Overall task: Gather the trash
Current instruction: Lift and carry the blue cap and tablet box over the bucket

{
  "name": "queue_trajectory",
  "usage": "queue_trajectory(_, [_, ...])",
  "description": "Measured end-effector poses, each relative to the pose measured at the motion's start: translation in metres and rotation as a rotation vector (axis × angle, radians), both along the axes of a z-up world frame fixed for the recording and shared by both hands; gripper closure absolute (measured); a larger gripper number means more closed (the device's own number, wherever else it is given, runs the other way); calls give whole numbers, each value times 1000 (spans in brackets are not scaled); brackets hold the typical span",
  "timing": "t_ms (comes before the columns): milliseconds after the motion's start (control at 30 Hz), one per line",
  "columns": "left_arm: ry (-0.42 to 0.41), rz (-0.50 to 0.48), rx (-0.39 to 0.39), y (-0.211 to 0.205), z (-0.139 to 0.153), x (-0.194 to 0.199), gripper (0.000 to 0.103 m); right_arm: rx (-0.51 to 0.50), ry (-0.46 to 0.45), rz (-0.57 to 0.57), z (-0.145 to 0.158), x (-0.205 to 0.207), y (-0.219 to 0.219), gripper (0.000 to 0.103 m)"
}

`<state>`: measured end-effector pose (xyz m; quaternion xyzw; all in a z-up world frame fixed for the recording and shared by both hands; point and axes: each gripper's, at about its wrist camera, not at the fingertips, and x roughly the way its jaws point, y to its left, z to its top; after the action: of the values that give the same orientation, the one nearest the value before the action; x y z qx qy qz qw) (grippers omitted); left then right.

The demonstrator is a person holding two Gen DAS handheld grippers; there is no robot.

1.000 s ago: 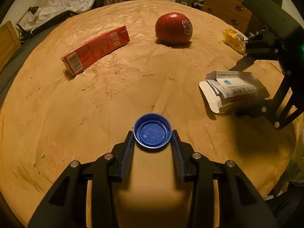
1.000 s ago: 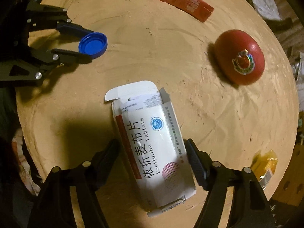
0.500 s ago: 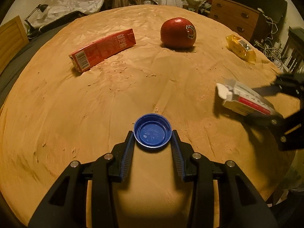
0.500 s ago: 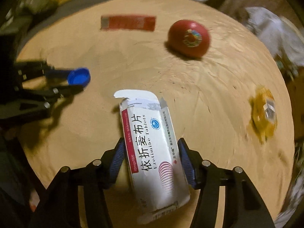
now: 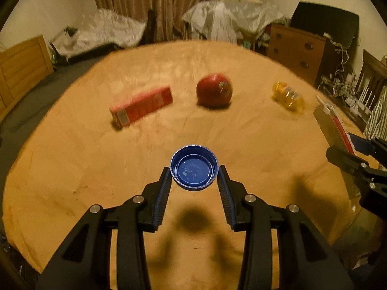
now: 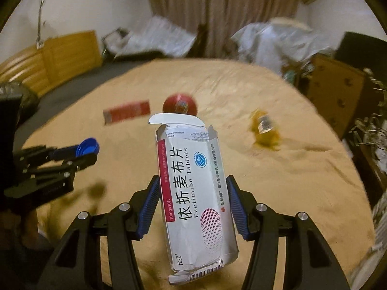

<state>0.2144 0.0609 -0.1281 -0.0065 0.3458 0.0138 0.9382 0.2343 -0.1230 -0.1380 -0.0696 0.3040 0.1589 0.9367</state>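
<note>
My left gripper [image 5: 194, 176] is shut on a blue bottle cap [image 5: 194, 170] and holds it above the tan round table [image 5: 72, 169], its shadow below. It also shows in the right wrist view [image 6: 88, 151] with the cap [image 6: 87, 146]. My right gripper [image 6: 193, 193] is shut on a white open tablet box [image 6: 193, 193], lifted off the table. The box edge shows in the left wrist view [image 5: 331, 130] at the right. On the table lie a red carton [image 5: 141, 107], a red apple [image 5: 214, 91] and a yellow wrapper [image 5: 287, 95].
The table [image 6: 290, 181] is ringed by clutter: a wooden dresser [image 5: 295, 48] at the back right, plastic-covered heaps [image 5: 217, 21] by the curtain, a wooden panel [image 5: 21, 65] at the left. The apple [image 6: 179, 105], carton [image 6: 127, 113] and wrapper [image 6: 264, 130] lie on its far half.
Both grippers have risen and tilted up from the table. The right gripper closed on the tablet box and lifted it. The left still holds the cap, now higher.
</note>
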Motion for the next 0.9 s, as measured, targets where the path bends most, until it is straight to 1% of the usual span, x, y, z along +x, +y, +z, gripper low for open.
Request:
queue_trajectory(67, [-52,10,15,-10,13,-11,65,16,-57,-40,12,-14,-4,47])
queue_trajectory(200, [-151,39,43,-26,38,-29,65,32,-144,-96,32,-40,-11,46])
queue_trajectory(267, [-190,55,48,-30,47,-35,65,34,-189,-123,41,-55,-14,46])
queue_trajectory(333, [-218,64,35,-33,56,-40,65,25,-219,-135,46,-65,-14,46])
queue_trajectory(433, [-237,58,35,-38,64,-44,65,26,-242,-142,53,-80,-15,45])
queue_trajectory(633, [-242,47,32,-44,69,-45,65,48,-241,-143,62,-95,-20,45])
queue_trajectory(900, [-248,46,35,-47,72,-48,65,48,-241,-137,66,-97,-20,45])
